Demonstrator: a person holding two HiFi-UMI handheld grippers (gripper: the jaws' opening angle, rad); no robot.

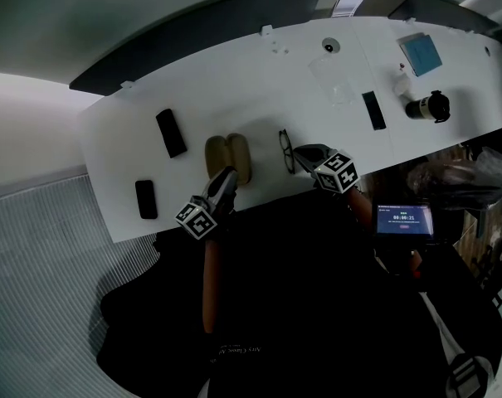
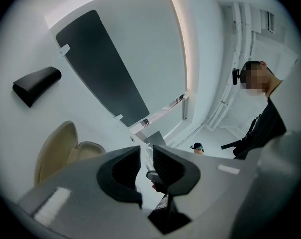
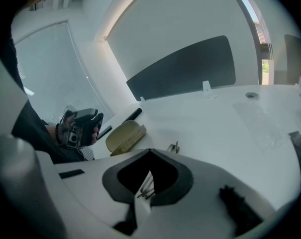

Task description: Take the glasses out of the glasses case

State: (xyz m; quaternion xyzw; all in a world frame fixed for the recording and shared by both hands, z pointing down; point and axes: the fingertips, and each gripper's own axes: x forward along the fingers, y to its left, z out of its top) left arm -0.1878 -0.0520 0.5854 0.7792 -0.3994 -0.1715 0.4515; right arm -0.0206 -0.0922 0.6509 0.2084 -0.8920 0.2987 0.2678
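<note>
The beige glasses case [image 1: 227,157] lies open on the white table [image 1: 134,152], near its front edge. The dark-framed glasses [image 1: 285,150] are just right of it. My right gripper [image 1: 307,153] is at the glasses' right side. In the right gripper view its jaws [image 3: 149,168] are shut on thin dark wire parts of the glasses [image 3: 174,147], with the case [image 3: 124,136] beyond to the left. My left gripper [image 1: 223,182] sits at the case's near edge. Its jaws [image 2: 146,156] stand a narrow gap apart with nothing between them, the case [image 2: 55,148] to their left.
Two black flat objects [image 1: 171,133] [image 1: 146,199] lie left of the case, and a third [image 1: 372,110] lies to the right. A blue pad [image 1: 420,54] and a black cylinder [image 1: 429,106] sit at the far right. A lit screen [image 1: 404,220] stands below the table edge. A person [image 2: 262,113] stands nearby.
</note>
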